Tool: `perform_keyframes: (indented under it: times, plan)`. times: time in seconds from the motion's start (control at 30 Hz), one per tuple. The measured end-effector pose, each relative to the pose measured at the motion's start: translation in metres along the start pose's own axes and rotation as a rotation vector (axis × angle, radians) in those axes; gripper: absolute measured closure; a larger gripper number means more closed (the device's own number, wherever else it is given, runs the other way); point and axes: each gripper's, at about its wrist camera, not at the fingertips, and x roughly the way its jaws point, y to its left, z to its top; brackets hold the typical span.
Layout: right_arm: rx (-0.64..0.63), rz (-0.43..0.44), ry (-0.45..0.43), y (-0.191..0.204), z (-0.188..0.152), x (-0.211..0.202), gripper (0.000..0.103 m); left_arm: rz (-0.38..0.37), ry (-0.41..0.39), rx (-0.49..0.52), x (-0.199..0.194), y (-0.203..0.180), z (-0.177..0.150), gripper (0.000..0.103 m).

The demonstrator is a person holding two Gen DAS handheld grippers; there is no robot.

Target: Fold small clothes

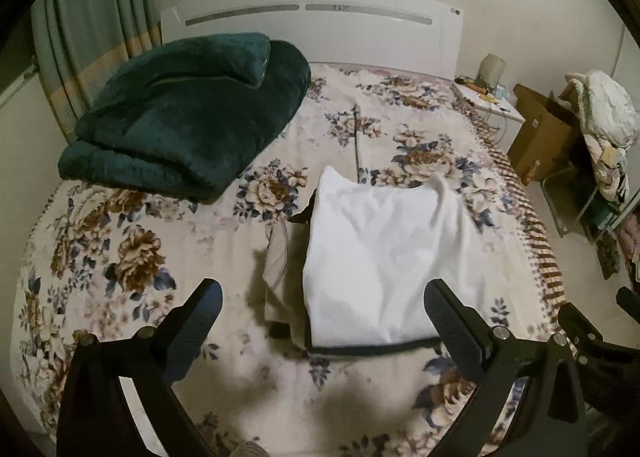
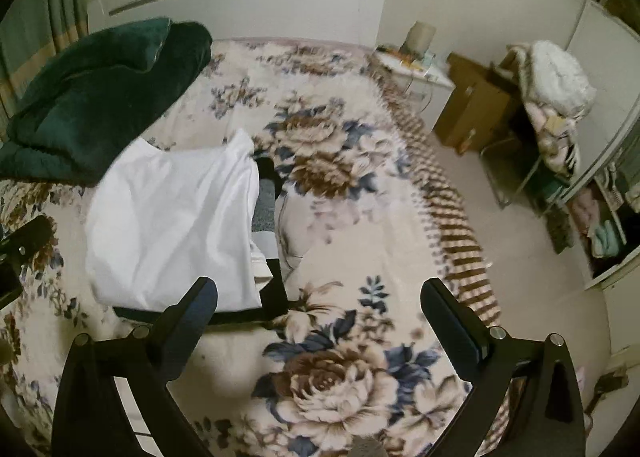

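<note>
While both tongs, left (image 1: 322, 311) and right (image 2: 318, 307), gape empty, the white garment (image 1: 384, 257) at frame centre awaits regrasping for its next fold.

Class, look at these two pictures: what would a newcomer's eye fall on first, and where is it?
First, the white garment lying mid-bed on the flowered bedspread, on top of darker clothes. Next, the dark green folded blanket by the headboard. Both grippers, left and right, hang open and empty.
</note>
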Motion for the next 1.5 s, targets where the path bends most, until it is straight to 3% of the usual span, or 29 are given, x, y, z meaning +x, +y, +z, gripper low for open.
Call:
perform_keyframes:
  times: [0.37, 0.73, 1.1, 1.5]
  plan:
    - [0.060, -0.009, -0.150, -0.032, -0.017, -0.192, 0.000, 0.002, -0.114, 0.014, -0.167, -0.013, -0.016, 0.000]
    - [0.053, 0.011, -0.269, -0.054, -0.069, -0.379, 0.000, 0.003, -0.190, -0.006, -0.304, 0.001, -0.052, 0.000]
    - [0.082, 0.036, -0.344, -0.073, -0.115, -0.489, 0.000, -0.001, -0.258, 0.020, -0.379, -0.001, -0.081, 0.000]
    - [0.087, 0.033, -0.356, -0.080, -0.143, -0.539, 0.000, -0.035, -0.273, 0.033, -0.422, -0.002, -0.105, 0.000]
